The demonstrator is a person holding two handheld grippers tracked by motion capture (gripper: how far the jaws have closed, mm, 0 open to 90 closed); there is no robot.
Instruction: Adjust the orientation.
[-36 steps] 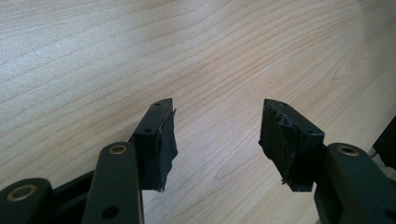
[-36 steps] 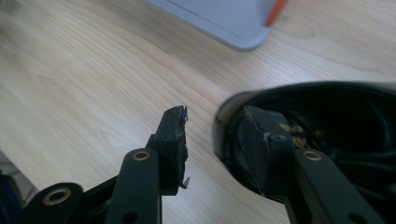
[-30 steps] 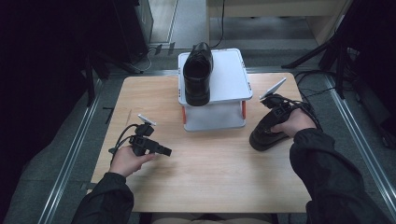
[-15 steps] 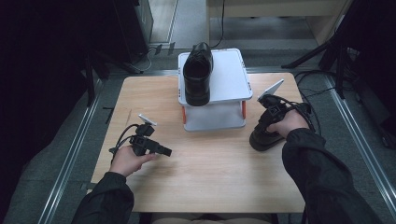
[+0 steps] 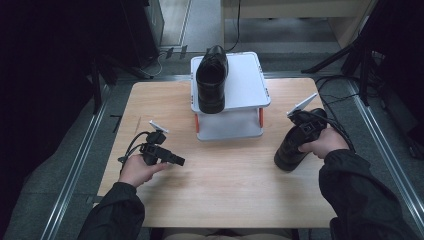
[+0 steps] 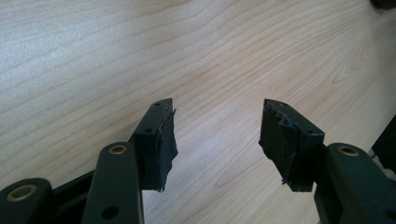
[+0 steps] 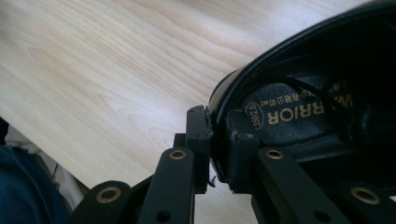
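Note:
A black leather shoe (image 5: pixel 212 80) stands on the left half of a white two-tier stand (image 5: pixel 245 85) at the back middle of the wooden table (image 5: pixel 235 185). Its mate (image 5: pixel 290 150) lies on the table to the stand's right, toe toward the near edge. My right gripper (image 5: pixel 306 131) grips it. Its jaws have just been closing and, in the right gripper view, my right gripper (image 7: pixel 218 135) pinches the heel rim of that shoe (image 7: pixel 299 107), one pad inside and one outside. My left gripper (image 5: pixel 177 161) rests low at the left, and my left gripper (image 6: pixel 217 130) stands open over bare wood.
Cables trail from both grippers across the table. Metal floor rails (image 5: pixel 75 170) run along both sides of the table, and a dark stand leg (image 5: pixel 345 50) rises at the back right. Bare wood lies between the two hands.
My right hand has shifted slightly toward the near edge at the shoe on the table. The left hand and the shoe on the stand have kept still.

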